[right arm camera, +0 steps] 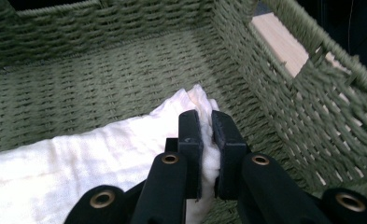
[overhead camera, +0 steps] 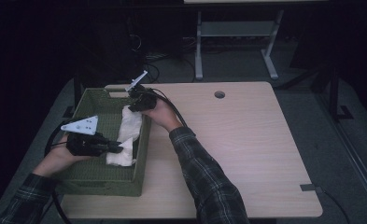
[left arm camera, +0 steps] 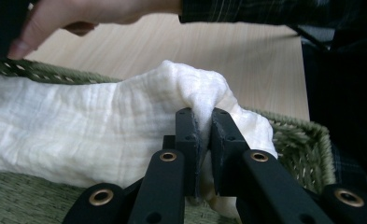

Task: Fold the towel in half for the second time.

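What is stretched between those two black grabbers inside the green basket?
A white cloth: in the high view it spans from the left gripper to the right gripper, each clamped on one end, inside the woven basket.

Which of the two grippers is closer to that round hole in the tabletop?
The right. The right gripper pinches the white cloth at the green basket's far end, nearer the hole; the left gripper grips the cloth's near end.
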A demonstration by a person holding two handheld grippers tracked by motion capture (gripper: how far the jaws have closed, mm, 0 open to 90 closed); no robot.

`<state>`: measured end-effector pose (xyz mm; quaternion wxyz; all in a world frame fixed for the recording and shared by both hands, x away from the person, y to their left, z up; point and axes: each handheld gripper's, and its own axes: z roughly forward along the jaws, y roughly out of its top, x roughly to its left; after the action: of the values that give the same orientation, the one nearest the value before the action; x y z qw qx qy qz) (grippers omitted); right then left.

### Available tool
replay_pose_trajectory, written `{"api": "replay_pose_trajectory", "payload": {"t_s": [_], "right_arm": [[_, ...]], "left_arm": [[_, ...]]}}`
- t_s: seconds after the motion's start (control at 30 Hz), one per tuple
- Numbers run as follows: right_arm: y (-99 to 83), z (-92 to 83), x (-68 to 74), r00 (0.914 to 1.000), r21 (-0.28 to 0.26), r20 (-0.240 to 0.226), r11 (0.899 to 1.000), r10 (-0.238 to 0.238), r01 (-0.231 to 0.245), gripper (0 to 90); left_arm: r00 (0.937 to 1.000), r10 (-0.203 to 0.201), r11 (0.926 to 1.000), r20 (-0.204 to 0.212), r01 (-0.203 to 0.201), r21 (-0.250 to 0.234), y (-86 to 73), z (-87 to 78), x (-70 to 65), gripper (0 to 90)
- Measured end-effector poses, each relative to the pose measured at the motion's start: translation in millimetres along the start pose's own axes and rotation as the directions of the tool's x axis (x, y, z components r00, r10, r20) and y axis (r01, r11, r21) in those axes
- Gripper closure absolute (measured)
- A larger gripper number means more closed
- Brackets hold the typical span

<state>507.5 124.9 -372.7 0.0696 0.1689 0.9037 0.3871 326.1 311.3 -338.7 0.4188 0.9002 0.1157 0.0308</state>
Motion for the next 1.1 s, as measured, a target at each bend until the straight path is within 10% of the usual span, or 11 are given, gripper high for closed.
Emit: {"api": "replay_pose_trajectory", "payload": {"t_s": [0.73, 1.1], "right_arm": [[-9.0, 6.9, -2.3, 0.9998, 0.011, -0.009, 1.000, 0.015, -0.015, 83.3], [-8.9, 7.5, -2.1, 0.9998, 0.010, -0.010, 1.000, 0.014, -0.014, 83.3]], "left_arm": [[0.9996, -0.018, 0.9990, 0.022, 0.017, 0.041, -2.9, 9.6, 2.8, 80.9], [0.9989, -0.045, 0.9990, 0.016, 0.045, 0.001, -2.0, 8.4, 5.7, 52.9]]}}
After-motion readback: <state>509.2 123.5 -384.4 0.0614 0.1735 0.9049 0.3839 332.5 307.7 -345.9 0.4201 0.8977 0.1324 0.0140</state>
